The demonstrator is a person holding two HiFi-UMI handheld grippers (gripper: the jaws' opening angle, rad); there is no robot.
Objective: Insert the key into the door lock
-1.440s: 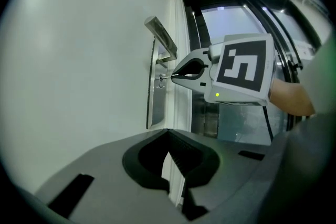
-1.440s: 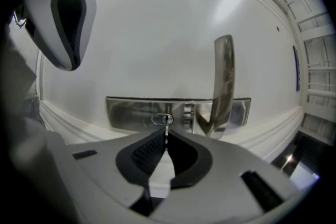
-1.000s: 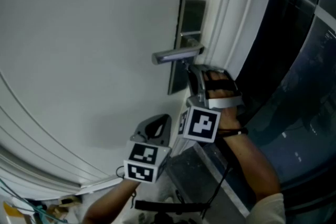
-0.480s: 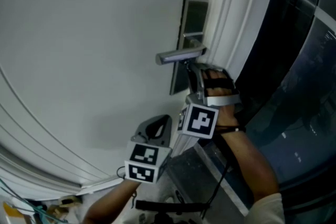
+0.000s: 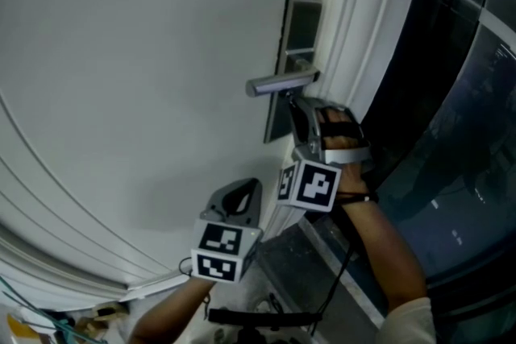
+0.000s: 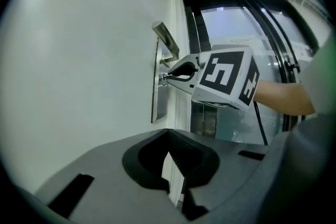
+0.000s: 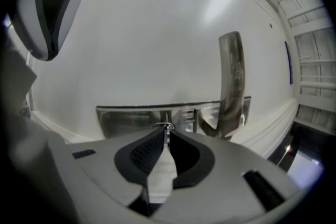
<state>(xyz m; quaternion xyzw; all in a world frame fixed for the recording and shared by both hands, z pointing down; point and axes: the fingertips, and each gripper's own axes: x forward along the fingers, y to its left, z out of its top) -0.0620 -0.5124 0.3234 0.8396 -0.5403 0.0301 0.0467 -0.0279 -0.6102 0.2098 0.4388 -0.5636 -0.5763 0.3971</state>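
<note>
Key mostly buried between clamped jaws of right gripper, tip at lock plate under handle. Left gripper lower down, jaws together on nothing, beside bare door.

white door, silver lock plate and handle, black-and-white marker cubes.

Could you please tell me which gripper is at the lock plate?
The right gripper, shut on the key at the plate; the left gripper hangs back, empty.
</note>
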